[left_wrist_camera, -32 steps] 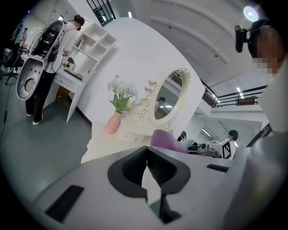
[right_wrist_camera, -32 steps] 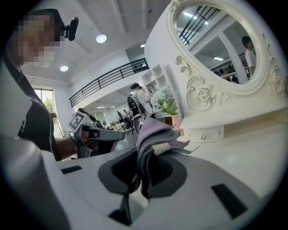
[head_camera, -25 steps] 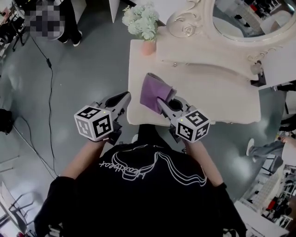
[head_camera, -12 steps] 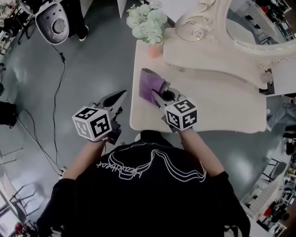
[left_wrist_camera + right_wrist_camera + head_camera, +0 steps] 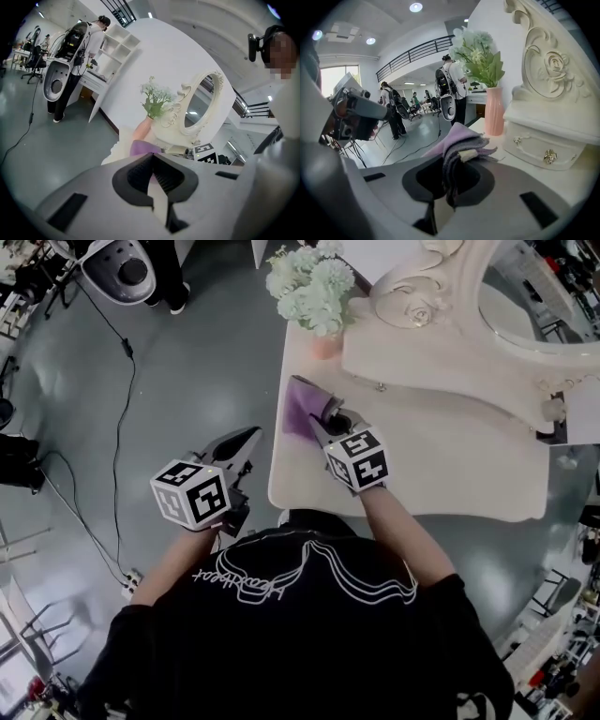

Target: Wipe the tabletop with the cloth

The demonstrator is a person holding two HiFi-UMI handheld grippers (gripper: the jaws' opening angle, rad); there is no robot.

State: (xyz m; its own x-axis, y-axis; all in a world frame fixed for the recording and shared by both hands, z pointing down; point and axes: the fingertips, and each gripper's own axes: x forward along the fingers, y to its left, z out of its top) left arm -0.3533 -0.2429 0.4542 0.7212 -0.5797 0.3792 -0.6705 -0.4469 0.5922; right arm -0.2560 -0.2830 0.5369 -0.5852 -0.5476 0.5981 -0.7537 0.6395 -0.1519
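Note:
A folded purple cloth (image 5: 302,407) lies pressed on the cream tabletop (image 5: 450,465) near its left edge, close to the pink vase. My right gripper (image 5: 321,421) is shut on the cloth (image 5: 461,143), whose folds bunch up between the jaws in the right gripper view. My left gripper (image 5: 246,439) hangs off the table's left side over the grey floor, its jaws shut with nothing between them (image 5: 151,161). In the left gripper view the purple cloth (image 5: 140,147) shows beyond the jaws.
A pink vase (image 5: 325,343) with pale flowers (image 5: 314,282) stands at the table's back left corner. An ornate cream mirror with a drawer base (image 5: 441,343) fills the table's back. A black cable (image 5: 117,437) runs over the floor at left. A person (image 5: 91,47) stands by white shelves.
My right gripper has slid the cloth away from the table's front edge toward the back left, nearer the vase. The left gripper has stayed beside the table.

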